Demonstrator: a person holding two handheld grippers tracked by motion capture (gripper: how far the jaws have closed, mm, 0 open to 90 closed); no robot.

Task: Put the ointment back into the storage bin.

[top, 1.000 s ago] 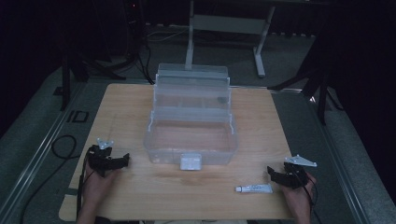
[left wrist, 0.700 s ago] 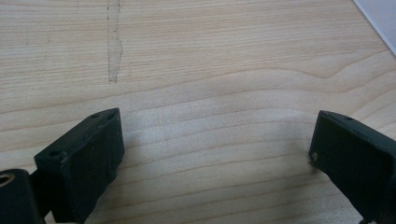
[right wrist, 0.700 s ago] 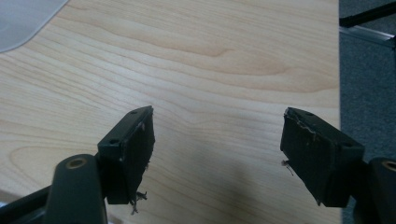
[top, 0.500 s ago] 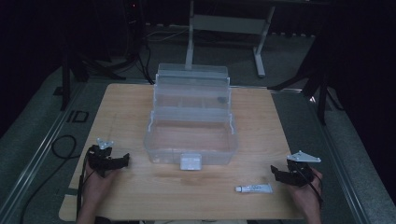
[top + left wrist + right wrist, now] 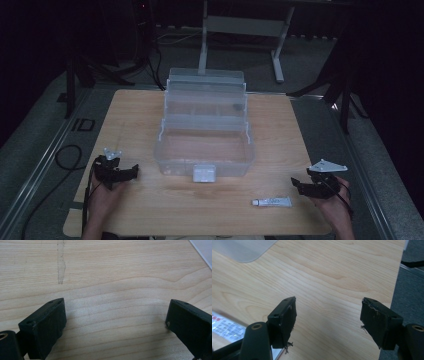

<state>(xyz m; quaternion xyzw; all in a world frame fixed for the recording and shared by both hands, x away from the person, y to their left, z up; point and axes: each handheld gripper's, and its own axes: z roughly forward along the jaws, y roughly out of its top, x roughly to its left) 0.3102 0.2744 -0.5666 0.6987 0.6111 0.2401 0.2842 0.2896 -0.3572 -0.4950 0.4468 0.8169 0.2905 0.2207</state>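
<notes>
Near the front edge of the table (image 5: 150, 210), forward of the clear box's white latch (image 5: 204, 173), lies a small white tube (image 5: 271, 202), flat on the wood. Its print is too small to read in the high view. In the right gripper view the tube (image 5: 227, 328) is cut off by the frame's left edge and partly hidden behind the left-hand jaw; only blurred red and dark lettering shows.

Right gripper (image 5: 303, 187) sits just beside the tube, on the side away from the latch, apart from it. Its jaws stand wide, have just been closing a little, and hold nothing; bare wood shows between them (image 5: 328, 320).

Clear box (image 5: 205, 125), lid up, stands behind the tube at mid-table. One rounded corner of it (image 5: 242, 250) shows frosted.

Left gripper (image 5: 131, 172), well off on the far side of the latch, gapes over bare wood (image 5: 116, 322), gripping nothing.
</notes>
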